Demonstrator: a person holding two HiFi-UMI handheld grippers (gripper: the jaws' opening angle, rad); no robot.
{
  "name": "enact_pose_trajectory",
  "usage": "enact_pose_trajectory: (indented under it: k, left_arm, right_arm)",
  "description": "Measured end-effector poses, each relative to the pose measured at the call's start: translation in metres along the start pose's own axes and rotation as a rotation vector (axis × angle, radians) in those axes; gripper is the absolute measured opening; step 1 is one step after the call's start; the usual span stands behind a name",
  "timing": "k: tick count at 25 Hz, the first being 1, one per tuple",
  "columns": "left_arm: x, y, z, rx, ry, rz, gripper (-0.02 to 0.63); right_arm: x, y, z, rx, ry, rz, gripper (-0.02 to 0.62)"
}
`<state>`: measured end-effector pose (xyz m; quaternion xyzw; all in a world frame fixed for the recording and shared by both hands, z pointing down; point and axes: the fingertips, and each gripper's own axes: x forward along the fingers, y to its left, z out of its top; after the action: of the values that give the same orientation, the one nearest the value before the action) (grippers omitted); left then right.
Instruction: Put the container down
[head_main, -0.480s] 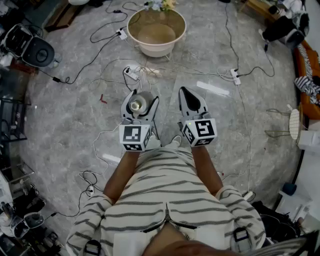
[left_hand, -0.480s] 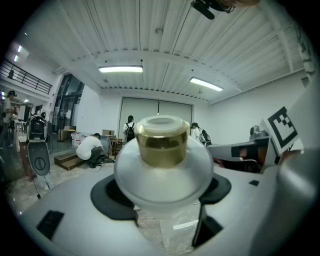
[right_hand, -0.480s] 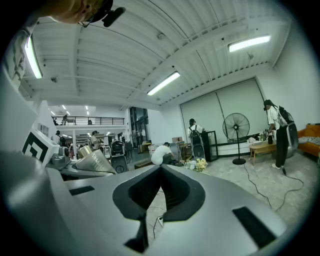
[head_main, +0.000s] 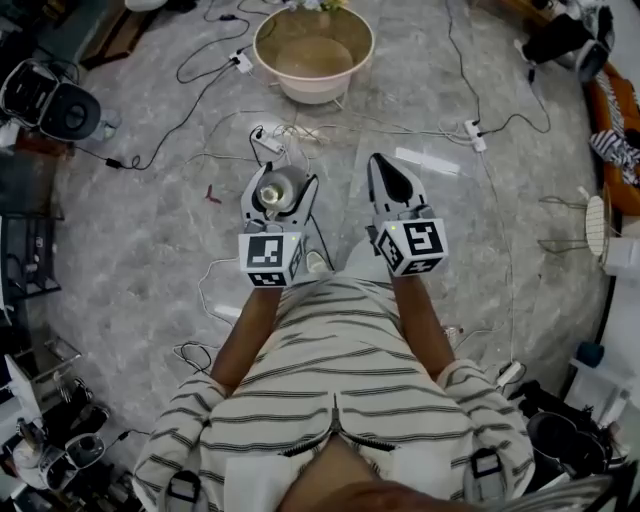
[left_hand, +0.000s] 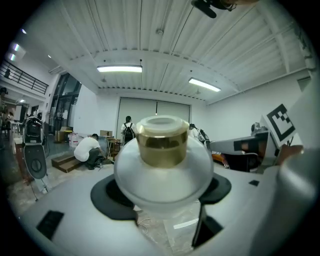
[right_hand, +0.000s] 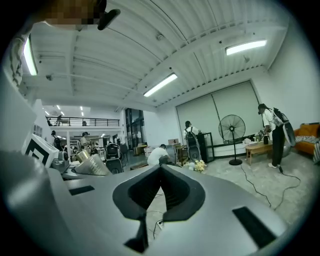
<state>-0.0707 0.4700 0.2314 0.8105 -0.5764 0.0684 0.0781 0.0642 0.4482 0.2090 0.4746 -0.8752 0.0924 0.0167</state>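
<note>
**1 container in hand, no landing spot in sight**

1 step is in hand: the carry. The left gripper (head_main: 283, 190) holds the container (left_hand: 162, 165), a frosted jar with a gold neck, upright between widely spread jaws and high above the floor (head_main: 150, 230). The right gripper (right_hand: 159, 187) is closed and empty. Next, I judge, the jar must be lowered onto a bare patch clear of the cables (head_main: 200, 75), then released. No worktop shows. The jar's base is hidden behind its belly, and its contents can't be made out.

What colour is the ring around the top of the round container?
Shiny gold; the ring on the frosted white container shows best in the left gripper view.
</note>
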Motion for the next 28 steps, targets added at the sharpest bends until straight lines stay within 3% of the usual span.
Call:
enact_pose_trajectory:
  k: [10,16,28]
  left_arm:
    - [0.037,0.034,-0.014,-0.011,0.033,0.011,0.33]
    - [0.097,0.073,-0.008,-0.013,0.039,0.027,0.33]
    - [0.259,0.126,0.04,-0.009,0.035,0.076,0.33]
  right_arm:
    - [0.048,-0.008,-0.006,-0.028,0.01,0.013,0.009]
    - [0.118,-0.038,-0.006,0.003,-0.006,0.026,0.009]
    - [0.264,-0.135,0.036,-0.006,-0.004,0.088,0.009]
